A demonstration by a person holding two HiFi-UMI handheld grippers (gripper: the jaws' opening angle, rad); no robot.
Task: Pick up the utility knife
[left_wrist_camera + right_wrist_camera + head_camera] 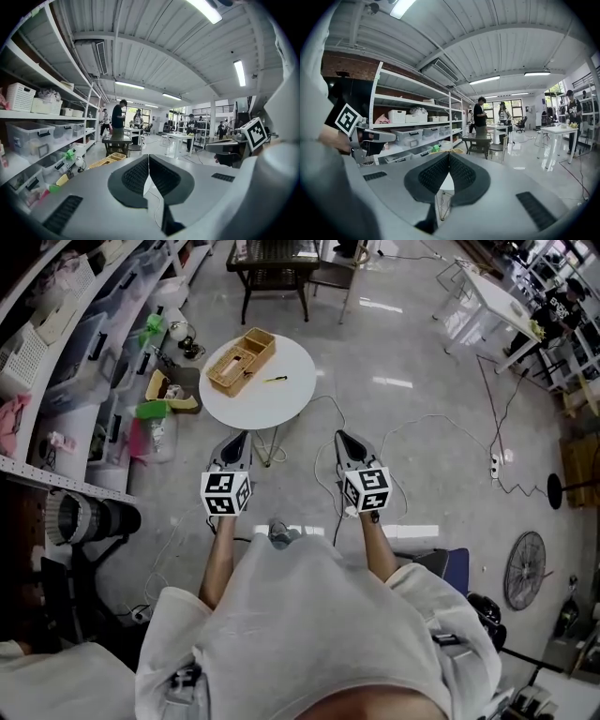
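**Both grippers shut & empty; knife on table ahead**

Head view: a person in a white top holds the L gripper (240, 437) and R gripper (341, 435) out side by side over the grey floor (422, 362). Both are aimed twd a round white table (281, 407) and sit well short of it.

L gripper view: the two dark jaws meet tip to tip, w/ nothing btwn them. R gripper view: same, jaws pressed together and nothing gripped.

The utility knife (276, 380), small & yellow, lies flat on the tabletop, right of centre. It is just beside a wicker basket (242, 360) that takes up the table's left half; knife & basket look apart, not touching. The knife is well apart from both grippers. It is too small to make out in either gripper view.

Shelving (56, 343) w/ plastic bins runs along the left. Cables (441, 423) trail over the floor at right.
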